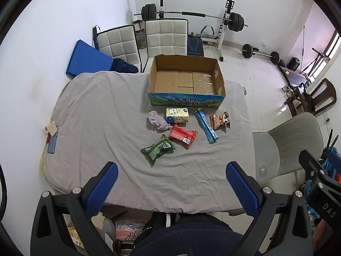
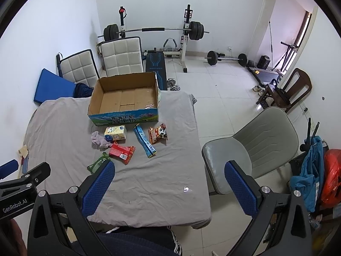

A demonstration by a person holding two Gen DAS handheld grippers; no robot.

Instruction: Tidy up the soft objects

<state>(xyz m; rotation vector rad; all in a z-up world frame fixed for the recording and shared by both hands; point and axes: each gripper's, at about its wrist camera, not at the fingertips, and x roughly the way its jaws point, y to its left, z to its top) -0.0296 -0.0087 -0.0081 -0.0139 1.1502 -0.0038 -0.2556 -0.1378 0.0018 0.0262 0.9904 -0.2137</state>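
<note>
An open, empty cardboard box [image 1: 185,81] [image 2: 125,98] stands at the far side of the grey-clothed table [image 1: 106,111] [image 2: 162,183]. In front of it lie a yellow tissue pack [image 1: 177,114] [image 2: 115,133], a crumpled lilac cloth [image 1: 157,120] [image 2: 99,139], a red packet [image 1: 182,136] [image 2: 122,152], a green packet [image 1: 157,149] [image 2: 97,164], a long blue packet [image 1: 205,125] [image 2: 144,139] and an orange snack bag [image 1: 220,120] [image 2: 158,135]. My left gripper [image 1: 171,170] is open and empty above the near table edge. My right gripper [image 2: 169,170] is open and empty, further right.
Two white padded chairs [image 1: 166,36] stand behind the table, with a blue mat [image 1: 87,59] at the wall. A grey chair [image 2: 251,149] stands right of the table. A barbell rack [image 2: 153,29] and weights fill the back. A phone [image 1: 52,143] lies at the table's left edge.
</note>
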